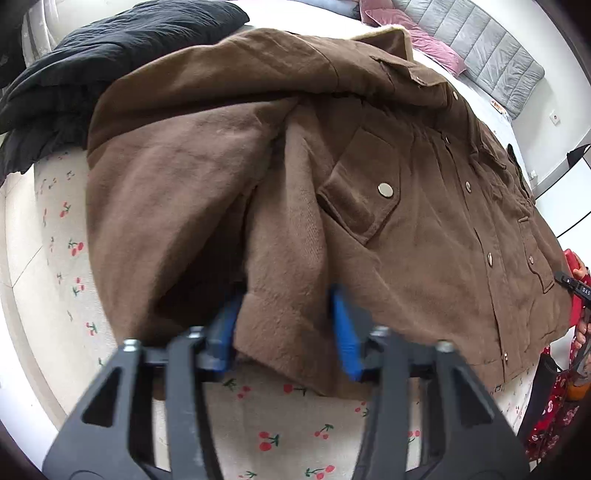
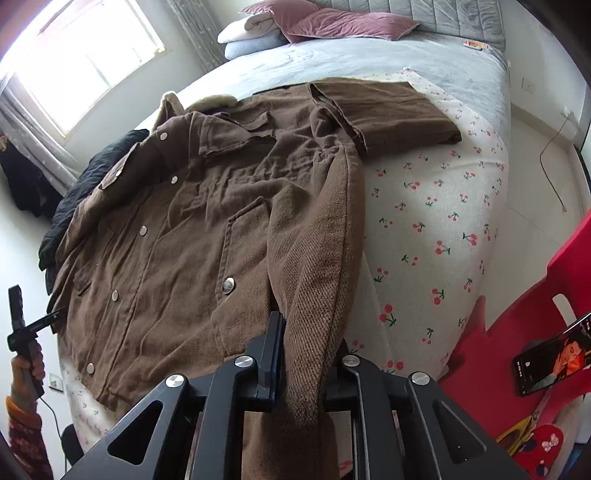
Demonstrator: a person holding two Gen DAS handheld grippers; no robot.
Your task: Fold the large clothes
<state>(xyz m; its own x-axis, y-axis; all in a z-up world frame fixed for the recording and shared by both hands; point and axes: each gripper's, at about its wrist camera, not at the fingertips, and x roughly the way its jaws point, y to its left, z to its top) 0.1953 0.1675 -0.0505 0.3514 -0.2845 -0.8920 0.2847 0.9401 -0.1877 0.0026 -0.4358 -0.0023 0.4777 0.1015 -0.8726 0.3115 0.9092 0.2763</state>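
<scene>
Jacket (image 2: 177,236) lies buttoned-side up along the bed (image 2: 424,221), collar far, hem near. Left gripper (image 1: 284,325) pinches one hem corner; right gripper (image 2: 306,354) pinches the other.

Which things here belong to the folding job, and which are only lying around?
For the job:
- brown jacket
- left gripper, gripping its left hem corner
- right gripper, gripping its right hem corner
- cherry-print sheet under it

Lying about:
- black garment
- pink pillow
- phone
- folded brown cloth
</scene>
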